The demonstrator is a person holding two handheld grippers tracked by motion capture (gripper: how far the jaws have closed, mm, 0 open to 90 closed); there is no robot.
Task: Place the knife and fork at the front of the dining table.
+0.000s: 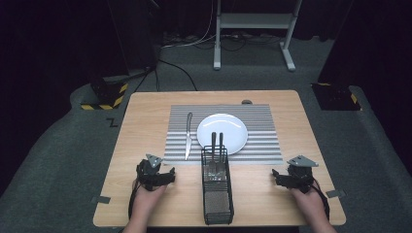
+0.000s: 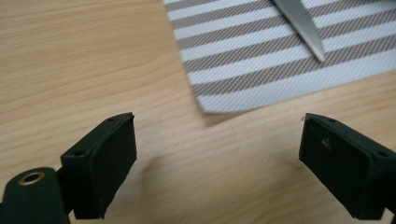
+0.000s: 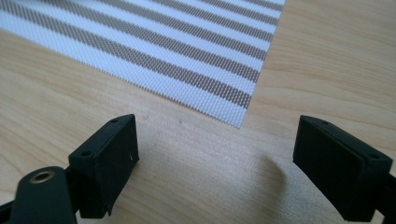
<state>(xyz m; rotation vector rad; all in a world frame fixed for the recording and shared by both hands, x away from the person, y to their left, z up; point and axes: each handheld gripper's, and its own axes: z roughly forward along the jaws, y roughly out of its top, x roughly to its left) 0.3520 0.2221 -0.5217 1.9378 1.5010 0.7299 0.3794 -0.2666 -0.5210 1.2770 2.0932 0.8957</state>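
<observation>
We judge the work in hand to be laying the place setting, with the long stainless-steel table knife already down on the mat, left of the plate.

Going left to right: our left gripper rests on the pale wood-grain table just short of the mat's near left corner, its jaws spread wide with nothing between them. In the left gripper view the matt black pads frame bare wood, and the knife's smooth, tapering blade tip lies on the woven grey-and-white striped placemat.

At centre stands the black wire-mesh cutlery caddy, tall, narrow and open-topped, with 2 dark-handled utensils upright inside. Behind it sits the round, glossy white plate.

Our right gripper waits on the wood near the mat's right corner, jaws equally wide and empty.

To do the next pick well, we should come down over the caddy, close on 1 handle only, and lift straight up so the light mesh does not tip or drag.
</observation>
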